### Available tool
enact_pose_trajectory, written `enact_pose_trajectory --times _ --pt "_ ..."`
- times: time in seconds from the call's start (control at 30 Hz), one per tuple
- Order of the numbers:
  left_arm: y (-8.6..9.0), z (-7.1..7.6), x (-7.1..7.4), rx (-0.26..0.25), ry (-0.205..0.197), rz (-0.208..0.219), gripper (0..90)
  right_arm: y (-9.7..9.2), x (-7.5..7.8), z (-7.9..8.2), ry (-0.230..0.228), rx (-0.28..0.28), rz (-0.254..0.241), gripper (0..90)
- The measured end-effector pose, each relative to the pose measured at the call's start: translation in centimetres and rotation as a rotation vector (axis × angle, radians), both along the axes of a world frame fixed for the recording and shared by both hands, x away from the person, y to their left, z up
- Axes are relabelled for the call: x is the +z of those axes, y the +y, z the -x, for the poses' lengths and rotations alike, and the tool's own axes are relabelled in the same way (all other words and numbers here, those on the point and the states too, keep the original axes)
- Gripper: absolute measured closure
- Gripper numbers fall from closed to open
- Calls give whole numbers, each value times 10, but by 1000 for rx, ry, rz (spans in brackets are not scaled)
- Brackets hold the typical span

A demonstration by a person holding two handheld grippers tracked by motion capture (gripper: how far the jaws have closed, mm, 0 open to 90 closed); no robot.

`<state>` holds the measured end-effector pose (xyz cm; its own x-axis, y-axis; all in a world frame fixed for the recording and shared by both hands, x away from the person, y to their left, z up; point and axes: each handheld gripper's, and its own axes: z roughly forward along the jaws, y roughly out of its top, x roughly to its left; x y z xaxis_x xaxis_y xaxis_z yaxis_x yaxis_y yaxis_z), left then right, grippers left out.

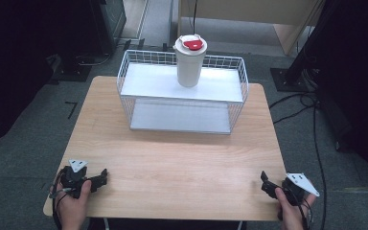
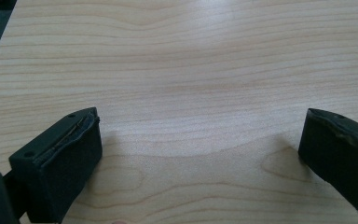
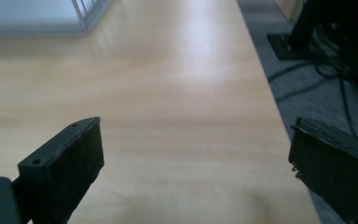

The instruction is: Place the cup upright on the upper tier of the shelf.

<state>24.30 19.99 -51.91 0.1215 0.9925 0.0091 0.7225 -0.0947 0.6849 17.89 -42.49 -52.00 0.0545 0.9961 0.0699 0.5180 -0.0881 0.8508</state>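
A white cup with a white lid and red tab (image 1: 190,61) stands upright on the top shelf of a white wire rack (image 1: 139,76) at the far side of the wooden table (image 1: 172,158). My left gripper (image 1: 103,175) rests at the near left corner, held by a hand, open with nothing between its jaws. In the left gripper view that same left gripper (image 2: 200,135) has its jaws wide apart over bare wood. My right gripper (image 1: 264,179) sits at the near right corner, open and empty. The right gripper (image 3: 193,140) view has the rack's corner (image 3: 81,14) far off.
The rack has a lower shelf (image 1: 179,116) with nothing on it. The table's right edge (image 3: 279,116) drops to grey floor with black cables (image 1: 311,120) and a stand base (image 1: 287,79). Dark equipment (image 1: 76,62) stands at the back left.
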Motion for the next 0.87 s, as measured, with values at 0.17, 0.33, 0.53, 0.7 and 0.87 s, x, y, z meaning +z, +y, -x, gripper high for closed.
enact_pose_trajectory --times 0.17,0.33,0.53,0.7,0.87 --pt "-1 0 0 1 -1 0 0 6 -2 -3 69 22 53 32" --pt "-1 0 0 1 -1 1 0 11 -6 -13 203 99 82 30" --pt "-1 0 0 1 -1 0 0 9 -6 -15 223 119 45 28" --pt "-1 0 0 1 -1 1 0 9 -6 -15 223 119 46 28" --pt "-1 0 0 1 -1 1 0 9 -6 -15 224 118 45 28"
